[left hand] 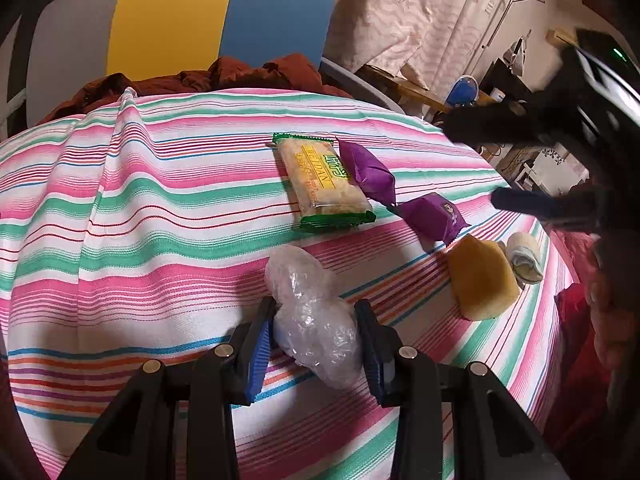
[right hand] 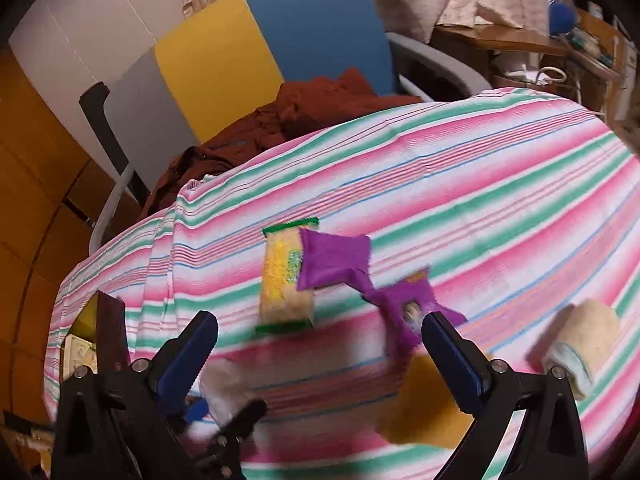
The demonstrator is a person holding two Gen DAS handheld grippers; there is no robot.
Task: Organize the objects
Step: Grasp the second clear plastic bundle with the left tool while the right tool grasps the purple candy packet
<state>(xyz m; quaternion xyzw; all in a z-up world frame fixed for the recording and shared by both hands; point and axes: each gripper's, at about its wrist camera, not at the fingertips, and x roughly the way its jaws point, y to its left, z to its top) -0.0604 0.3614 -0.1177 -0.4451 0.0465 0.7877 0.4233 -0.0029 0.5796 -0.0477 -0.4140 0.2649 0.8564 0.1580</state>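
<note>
Left tongs (left hand: pixel 316 332) clamped on the crumpled clear plastic bag (left hand: pixel 312 312), bottom centre of the left view, both blue pads touching its sides. Right tongs (right hand: pixel 320 344) wide open, holding nothing, low centre of the right view; pic is blurry there so details are soft.

Rest of the stuff sits on the striped cloth (left hand: pixel 140 200): green-edged cracker pack (left hand: pixel 324 182) mid-frame, purple wrapper (left hand: pixel 368 172) touching its right edge, 2nd purple wrapper (left hand: pixel 434 214) just beside, yellow sponge (left hand: pixel 480 276) and rolled cloth (left hand: pixel 524 256) lower right.

My read: step in hand = move the bag to wherever the pile goes, prob near the snack group. Can't tell if it's lifted or resting on the cloth.

To do it well imo:
- keep squeeze steady, bag is soft + slippery, will deform and could slide out
- lift before travel so it doesn't drag or bunch the cloth
- keep right tongs clear of the path, they're near the sponge and the 2nd wrapper
- set down w/o knocking the crackers
</note>
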